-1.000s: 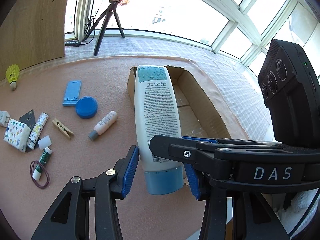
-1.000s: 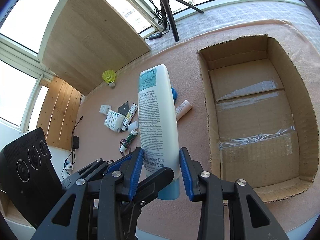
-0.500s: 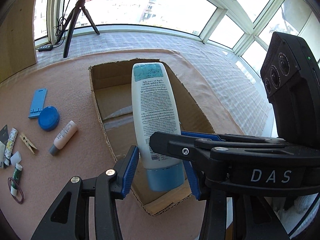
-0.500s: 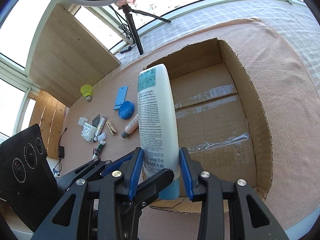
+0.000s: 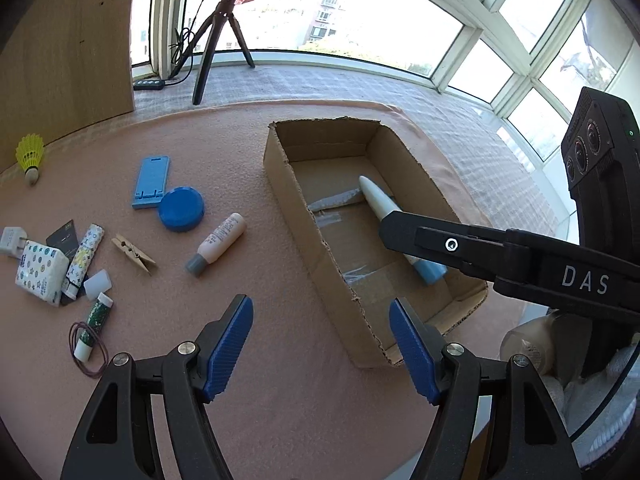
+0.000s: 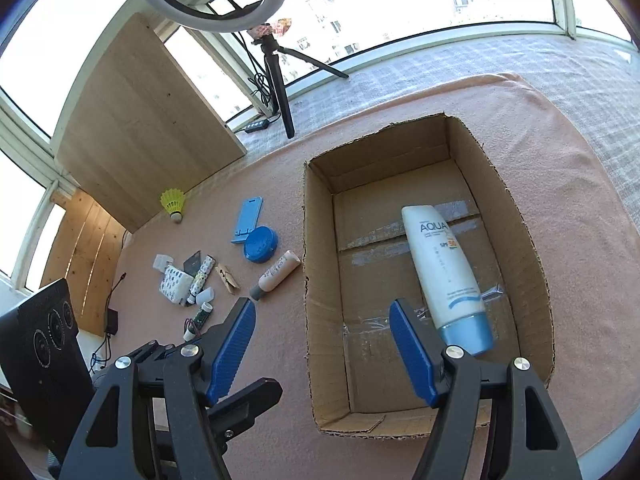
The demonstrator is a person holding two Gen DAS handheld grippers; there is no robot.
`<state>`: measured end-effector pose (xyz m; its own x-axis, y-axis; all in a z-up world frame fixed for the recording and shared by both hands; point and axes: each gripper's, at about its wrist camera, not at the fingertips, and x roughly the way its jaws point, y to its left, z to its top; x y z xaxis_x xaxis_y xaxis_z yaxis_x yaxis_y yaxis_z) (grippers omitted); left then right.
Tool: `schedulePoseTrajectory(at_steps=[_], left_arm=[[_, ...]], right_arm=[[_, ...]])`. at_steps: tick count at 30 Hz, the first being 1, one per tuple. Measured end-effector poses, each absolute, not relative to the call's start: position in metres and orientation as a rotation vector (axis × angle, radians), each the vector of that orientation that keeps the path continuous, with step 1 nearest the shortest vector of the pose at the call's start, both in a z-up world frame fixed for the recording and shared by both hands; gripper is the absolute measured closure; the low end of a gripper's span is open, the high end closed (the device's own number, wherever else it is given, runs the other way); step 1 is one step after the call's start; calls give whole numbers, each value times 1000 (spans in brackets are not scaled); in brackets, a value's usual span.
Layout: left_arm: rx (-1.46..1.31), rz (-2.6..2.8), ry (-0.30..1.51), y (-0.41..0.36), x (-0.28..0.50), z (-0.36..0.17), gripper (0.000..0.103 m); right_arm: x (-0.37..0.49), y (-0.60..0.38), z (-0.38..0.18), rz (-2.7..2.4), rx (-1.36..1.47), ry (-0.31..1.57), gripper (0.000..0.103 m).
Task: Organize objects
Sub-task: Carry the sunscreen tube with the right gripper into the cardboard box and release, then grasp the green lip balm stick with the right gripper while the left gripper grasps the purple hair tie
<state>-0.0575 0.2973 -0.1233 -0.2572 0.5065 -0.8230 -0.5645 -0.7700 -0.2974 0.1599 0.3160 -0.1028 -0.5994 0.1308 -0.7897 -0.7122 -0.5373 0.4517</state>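
Note:
A white sunscreen tube with a blue cap [image 6: 444,272] lies flat on the floor of the open cardboard box [image 6: 320,280], cap toward me. In the left wrist view the tube [image 5: 378,200] is partly hidden behind one finger [image 5: 404,228] of my right gripper. My right gripper [image 6: 322,307] hangs over the box's near left wall, its jaws opening with nothing pressed between them. My left gripper [image 5: 320,308] hovers over the near left wall of the box [image 5: 296,216], its jaws also opening and holding nothing.
Left of the box, on the pink cloth, lie a small grey-capped bottle [image 5: 218,242], a blue lid [image 5: 181,209], a blue phone stand [image 5: 151,182], a clothespin [image 5: 132,254], a tissue packet [image 5: 40,266], a green tube [image 5: 94,326] and a shuttlecock [image 5: 30,152]. A tripod [image 5: 216,40] stands behind.
Both grippers held the tube upright before; both jaws have spread and the tube now lies in the box. The left wrist view has swung back toward the loose items.

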Motion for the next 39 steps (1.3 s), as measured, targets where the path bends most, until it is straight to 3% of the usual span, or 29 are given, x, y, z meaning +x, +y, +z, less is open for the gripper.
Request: schedulePoseTrajectory(at_steps=[19, 24, 27, 39], left_arm=[[-1566, 2310, -17, 105, -125, -163, 26], [-1609, 2275, -31, 108, -148, -173, 27], [-1640, 2252, -23, 121, -156, -181, 35], [-1657, 2249, 242, 150, -147, -211, 36]], right_arm=[[88, 260, -112, 2204, -1054, 1096, 37], [80, 252, -114, 2200, -1066, 1090, 37], [80, 251, -113, 2195, -1058, 1092, 37], [77, 253, -128, 2160, -1100, 1109, 37]])
